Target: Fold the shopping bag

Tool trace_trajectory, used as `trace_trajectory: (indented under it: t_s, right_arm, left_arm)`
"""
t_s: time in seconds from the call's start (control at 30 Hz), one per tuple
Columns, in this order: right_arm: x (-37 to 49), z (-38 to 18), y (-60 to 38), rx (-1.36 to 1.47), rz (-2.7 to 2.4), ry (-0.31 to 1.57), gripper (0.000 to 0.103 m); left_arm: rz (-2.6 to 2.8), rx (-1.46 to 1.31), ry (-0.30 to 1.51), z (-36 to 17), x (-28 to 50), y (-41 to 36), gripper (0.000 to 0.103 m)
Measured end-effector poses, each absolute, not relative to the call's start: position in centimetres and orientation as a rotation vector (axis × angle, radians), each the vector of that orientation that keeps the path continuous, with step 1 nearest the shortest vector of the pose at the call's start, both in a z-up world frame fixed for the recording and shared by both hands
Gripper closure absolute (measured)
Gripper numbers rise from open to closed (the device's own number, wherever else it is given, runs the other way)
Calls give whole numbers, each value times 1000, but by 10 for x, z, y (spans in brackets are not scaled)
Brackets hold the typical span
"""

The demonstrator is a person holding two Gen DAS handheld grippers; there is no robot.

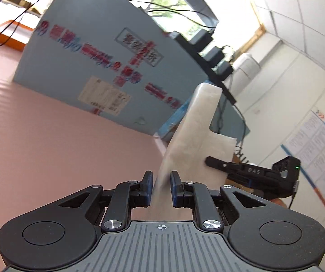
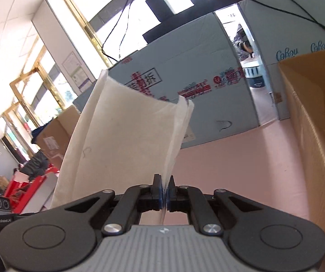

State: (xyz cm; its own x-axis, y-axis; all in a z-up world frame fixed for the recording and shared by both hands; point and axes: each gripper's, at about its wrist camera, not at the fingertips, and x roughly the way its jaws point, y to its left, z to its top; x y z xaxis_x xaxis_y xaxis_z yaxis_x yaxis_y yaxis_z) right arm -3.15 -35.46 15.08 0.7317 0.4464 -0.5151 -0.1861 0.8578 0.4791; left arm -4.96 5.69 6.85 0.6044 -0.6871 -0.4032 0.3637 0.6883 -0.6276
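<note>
The white, thin fabric shopping bag (image 2: 126, 136) hangs in the air above the pink table (image 1: 49, 154), its long axis rising ahead of both claws. The right claw (image 2: 164, 192) pinches one edge; the left claw (image 1: 161, 188) grips the other.

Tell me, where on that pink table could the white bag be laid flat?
The pink tabletop is bare in front of the pale blue box. More bare pink runs between that blue box and the brown carton. The orange tray crowds the far corner.
</note>
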Motion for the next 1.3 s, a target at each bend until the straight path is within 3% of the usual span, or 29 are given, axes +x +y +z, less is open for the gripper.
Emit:
trace_trajectory:
  t_s: [0.17,0.23,0.43,0.73,0.93,1.1,1.3]
  right_arm:
    - [-5,125,-339,305,252,704,99]
    - [-1,117,-335,273,239,709,99]
    - [-10,109,-335,234,177,722,91]
    - [-75,96,-351,240,190,726,67]
    - [-119,90,-359,276,207,689,60]
    - [-143,85,-363,310,238,670,56]
    - [-159,74,-360,279,264,709,56]
  left_arm:
    - [-377,-251,633,58,-52,48,63]
    - [-411,-156,560,68,-70,34,38]
    - [-558,50,453,77,-114,-16,29]
    - [-966,197,590,48,-160,-103,29]
    - [-995,254,671,32,-167,-112,32]
    - [-1000,100,718,30,-152,-95,42]
    - [-1018,-42,735,26,-145,-78,43]
